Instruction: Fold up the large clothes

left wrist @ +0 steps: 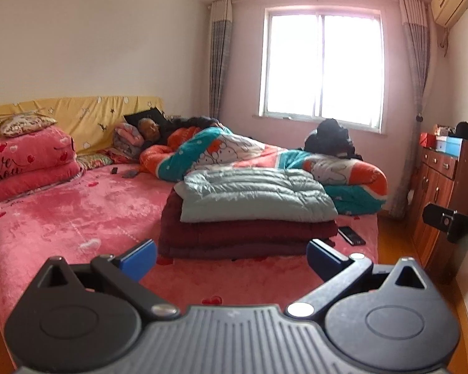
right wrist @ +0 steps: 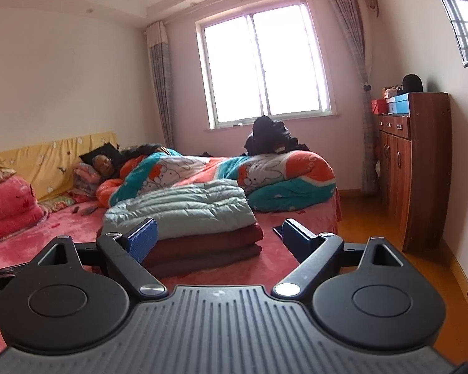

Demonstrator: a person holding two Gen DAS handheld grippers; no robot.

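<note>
Folded clothes form a stack near the foot of the bed [left wrist: 62, 218]: a pale green padded jacket [left wrist: 252, 194] lies on top of a dark red folded garment [left wrist: 243, 237], which rests flat on the pink plush bedcover. In the left wrist view the stack sits beyond the left gripper [left wrist: 231, 257], just past its blue fingertips [left wrist: 140, 257] and centred in the gap between them; the jaws stand wide apart and hold nothing, hovering over the near edge of the bed. In the right wrist view the right gripper [right wrist: 216, 237] is likewise spread wide and empty, and the same stack lies just beyond it, with the jacket [right wrist: 184, 208] showing above and between the tips and the red garment [right wrist: 202, 246] showing in the gap. The left blue pad overlaps the stack's left edge in that view; contact cannot be judged.

A dark phone [left wrist: 352, 235] lies on the bedcover just right of the stack. Farther back, a person [left wrist: 149, 127] lies under a bright orange and teal quilt [left wrist: 265, 155], with a black bundle [left wrist: 330, 138] on its far right end. Folded pink blankets [left wrist: 28, 162] sit at the far left by the yellow headboard. A wooden cabinet [right wrist: 415, 168] stands along the right wall.
</note>
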